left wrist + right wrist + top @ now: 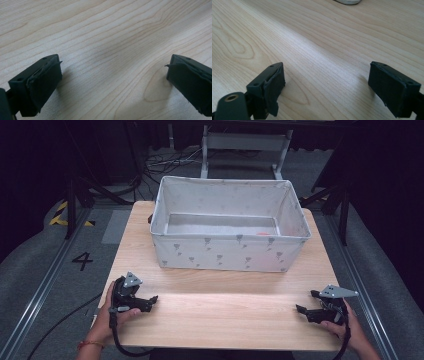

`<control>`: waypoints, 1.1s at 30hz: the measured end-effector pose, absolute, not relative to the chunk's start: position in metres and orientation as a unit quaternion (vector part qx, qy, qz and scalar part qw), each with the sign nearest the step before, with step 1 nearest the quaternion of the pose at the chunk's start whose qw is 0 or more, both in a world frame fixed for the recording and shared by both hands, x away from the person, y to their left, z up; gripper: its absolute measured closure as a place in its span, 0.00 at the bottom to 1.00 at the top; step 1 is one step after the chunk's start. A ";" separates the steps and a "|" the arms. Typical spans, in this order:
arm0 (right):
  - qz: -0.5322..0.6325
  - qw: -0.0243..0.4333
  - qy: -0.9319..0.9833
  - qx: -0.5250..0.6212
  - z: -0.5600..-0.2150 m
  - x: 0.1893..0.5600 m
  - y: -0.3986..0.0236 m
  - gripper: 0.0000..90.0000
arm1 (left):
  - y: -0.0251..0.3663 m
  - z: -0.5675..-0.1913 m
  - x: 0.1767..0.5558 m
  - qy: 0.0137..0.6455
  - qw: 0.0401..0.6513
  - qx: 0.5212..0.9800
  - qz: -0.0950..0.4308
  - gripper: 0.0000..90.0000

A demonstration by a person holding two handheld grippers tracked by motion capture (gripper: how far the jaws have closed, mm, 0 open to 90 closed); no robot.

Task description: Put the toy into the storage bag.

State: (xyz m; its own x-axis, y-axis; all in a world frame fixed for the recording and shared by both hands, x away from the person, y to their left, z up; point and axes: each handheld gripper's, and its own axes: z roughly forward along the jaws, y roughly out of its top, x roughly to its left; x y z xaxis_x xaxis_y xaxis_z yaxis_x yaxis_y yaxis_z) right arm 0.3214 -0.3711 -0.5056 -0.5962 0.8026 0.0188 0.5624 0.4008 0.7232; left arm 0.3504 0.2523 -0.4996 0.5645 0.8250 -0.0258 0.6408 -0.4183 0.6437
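Note:
A grey-white fabric bin with a small printed pattern stands open at the back middle of the light wooden table. A small orange-red patch shows on its floor at the right; I cannot tell what it is. My left gripper rests at the table's front left, pointing right, held by a hand. Its jaws stand wide apart over bare wood. My right gripper sits at the front right, pointing left. It is open too, with nothing between the pads.
The bin's lower edge peeks in at the top of the right gripper view. Grey carpet with metal rails flanks the table, and a "4" is marked on the floor at the left. Cables and a metal stand lie behind.

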 end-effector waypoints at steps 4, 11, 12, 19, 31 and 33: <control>0.355 0.169 0.820 0.416 -0.506 0.321 -0.371 0.16 | 0.252 -0.500 0.350 0.442 0.309 0.829 0.150 0.00; 0.355 0.169 0.820 0.416 -0.506 0.322 -0.371 0.16 | 0.253 -0.500 0.351 0.439 0.310 0.830 0.150 0.00; 0.355 0.169 0.820 0.416 -0.506 0.322 -0.371 0.16 | 0.253 -0.500 0.351 0.439 0.310 0.830 0.150 0.00; 0.355 0.169 0.820 0.416 -0.506 0.322 -0.371 0.16 | 0.253 -0.500 0.351 0.439 0.310 0.830 0.151 0.00; 0.355 0.168 0.820 0.416 -0.506 0.322 -0.371 0.15 | 0.253 -0.500 0.351 0.439 0.310 0.830 0.151 0.00; 0.355 0.168 0.820 0.416 -0.506 0.322 -0.371 0.15 | 0.253 -0.500 0.351 0.439 0.310 0.830 0.151 0.00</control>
